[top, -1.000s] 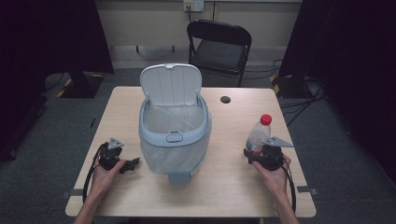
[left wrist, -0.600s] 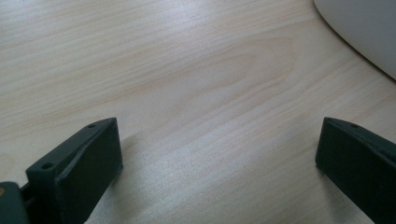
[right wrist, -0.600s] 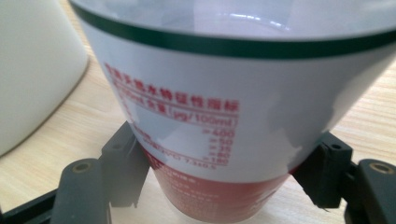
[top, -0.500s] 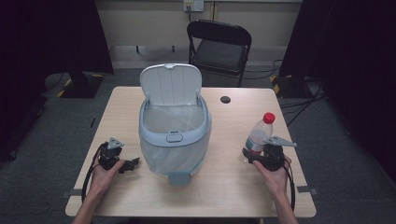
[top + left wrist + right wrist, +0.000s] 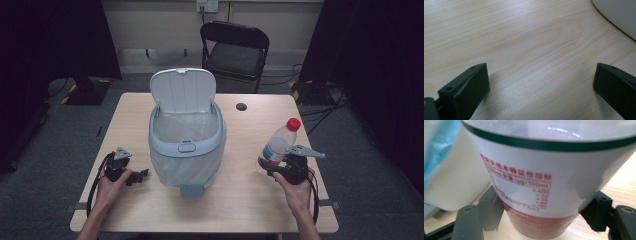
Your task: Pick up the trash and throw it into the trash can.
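A clear plastic bottle [image 5: 278,144] with a red cap and a white-and-red label is held tilted just above the table at the right, and my right gripper [image 5: 272,169] is shut on its lower body. In the right gripper view the bottle [image 5: 544,177] sits between both black jaws, pads pressed on its label. A pale blue bin [image 5: 186,145] with its white lid raised stands mid-table, lined with a clear bag. My left gripper [image 5: 142,176] rests on the table left of the bin, jaws open; in the left gripper view the gripper [image 5: 541,85] has bare wood between its jaws.
A small black round thing [image 5: 241,106] lies on the table [image 5: 125,120] behind the bin. A black folding chair [image 5: 234,50] stands beyond the far edge. Cables trail from both grippers. The bin's white wall [image 5: 619,15] is close to the left gripper.
The right gripper has lifted the bottle a little off the table and tilted it; the cap now leans right. The left hand has stayed where it was.
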Action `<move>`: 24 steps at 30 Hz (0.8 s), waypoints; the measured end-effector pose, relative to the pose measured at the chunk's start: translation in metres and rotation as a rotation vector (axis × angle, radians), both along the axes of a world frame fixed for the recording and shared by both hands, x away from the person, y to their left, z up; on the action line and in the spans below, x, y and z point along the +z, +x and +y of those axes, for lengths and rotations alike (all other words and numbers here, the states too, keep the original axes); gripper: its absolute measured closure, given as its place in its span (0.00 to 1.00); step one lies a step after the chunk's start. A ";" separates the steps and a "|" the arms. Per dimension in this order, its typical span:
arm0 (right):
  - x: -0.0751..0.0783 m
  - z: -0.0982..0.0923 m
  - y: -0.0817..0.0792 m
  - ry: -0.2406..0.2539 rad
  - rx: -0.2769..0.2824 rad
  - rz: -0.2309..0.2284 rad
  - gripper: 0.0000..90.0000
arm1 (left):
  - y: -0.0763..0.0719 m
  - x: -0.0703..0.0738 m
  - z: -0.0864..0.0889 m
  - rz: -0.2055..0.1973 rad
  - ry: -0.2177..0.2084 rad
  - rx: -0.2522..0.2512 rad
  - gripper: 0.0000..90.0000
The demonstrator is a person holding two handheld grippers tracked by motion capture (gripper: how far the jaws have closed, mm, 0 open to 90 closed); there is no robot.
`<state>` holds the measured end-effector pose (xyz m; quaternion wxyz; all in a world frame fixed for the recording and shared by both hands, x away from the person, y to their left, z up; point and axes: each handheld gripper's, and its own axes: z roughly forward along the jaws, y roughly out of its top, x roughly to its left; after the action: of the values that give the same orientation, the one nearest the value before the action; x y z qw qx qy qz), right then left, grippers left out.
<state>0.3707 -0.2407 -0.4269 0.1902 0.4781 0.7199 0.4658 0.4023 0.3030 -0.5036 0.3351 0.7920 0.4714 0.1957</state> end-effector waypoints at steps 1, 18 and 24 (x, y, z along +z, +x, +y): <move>0.003 0.001 -0.001 0.003 0.001 -0.001 0.31 | 0.000 0.000 0.000 -0.001 0.001 0.000 0.00; 0.059 0.020 -0.015 0.068 0.073 -0.104 0.32 | 0.000 0.000 0.000 -0.001 0.001 0.002 0.00; 0.078 0.027 -0.013 0.063 0.093 -0.116 0.32 | 0.000 0.000 0.000 0.000 0.001 0.003 0.00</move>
<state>0.3579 -0.2136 -0.3488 0.1945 0.4220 0.7143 0.5233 0.4022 0.3028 -0.5037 0.3345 0.7915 0.4722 0.1965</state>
